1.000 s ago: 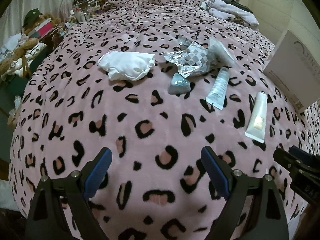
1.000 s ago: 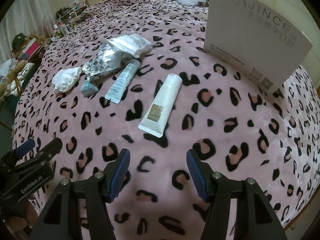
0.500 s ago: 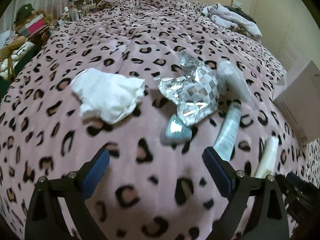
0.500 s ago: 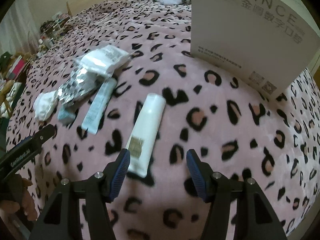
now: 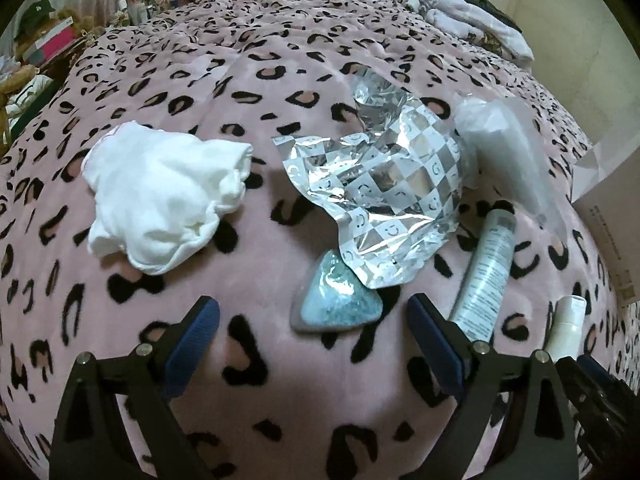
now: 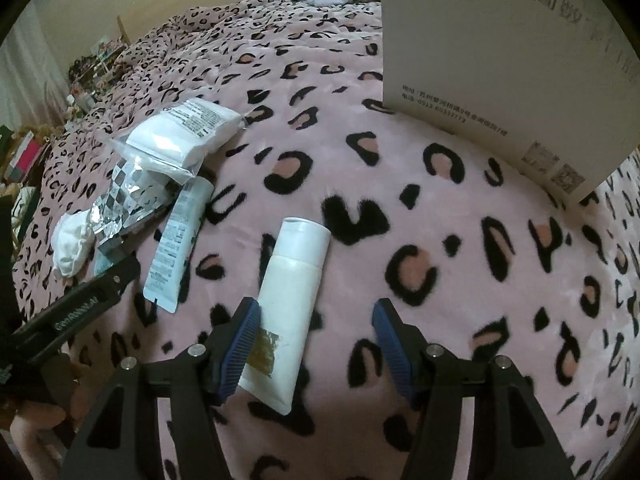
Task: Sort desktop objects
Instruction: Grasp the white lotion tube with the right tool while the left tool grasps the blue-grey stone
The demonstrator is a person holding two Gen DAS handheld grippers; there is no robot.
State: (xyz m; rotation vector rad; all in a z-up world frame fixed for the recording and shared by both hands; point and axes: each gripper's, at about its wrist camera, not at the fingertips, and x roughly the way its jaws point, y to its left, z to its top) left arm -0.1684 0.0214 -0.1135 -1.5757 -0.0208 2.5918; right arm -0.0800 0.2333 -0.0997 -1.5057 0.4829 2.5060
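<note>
On the leopard-print blanket lie a white cloth [image 5: 164,200], a crumpled silver checkered foil wrapper [image 5: 384,184], a small pale blue packet [image 5: 336,300], a clear bag of white pads [image 5: 504,148], a grey-white tube [image 5: 486,272] and a white tube [image 6: 294,292]. My left gripper [image 5: 314,320] is open, with the blue packet lying just between its fingertips. My right gripper [image 6: 316,320] is open, its left finger over the lower end of the white tube. The grey-white tube [image 6: 178,240] and the bag of pads [image 6: 184,136] also show in the right wrist view.
A large white cardboard box [image 6: 504,60] with printed text stands on the bed to the right. Folded clothes [image 5: 472,20] lie at the far end. Cluttered shelves and boxes [image 5: 44,44] stand left of the bed. The left gripper's body [image 6: 76,308] shows in the right wrist view.
Both grippers have moved forward and lower over the bed. The left one has closed in on the blue packet, the right one on the white tube. Both stay open.
</note>
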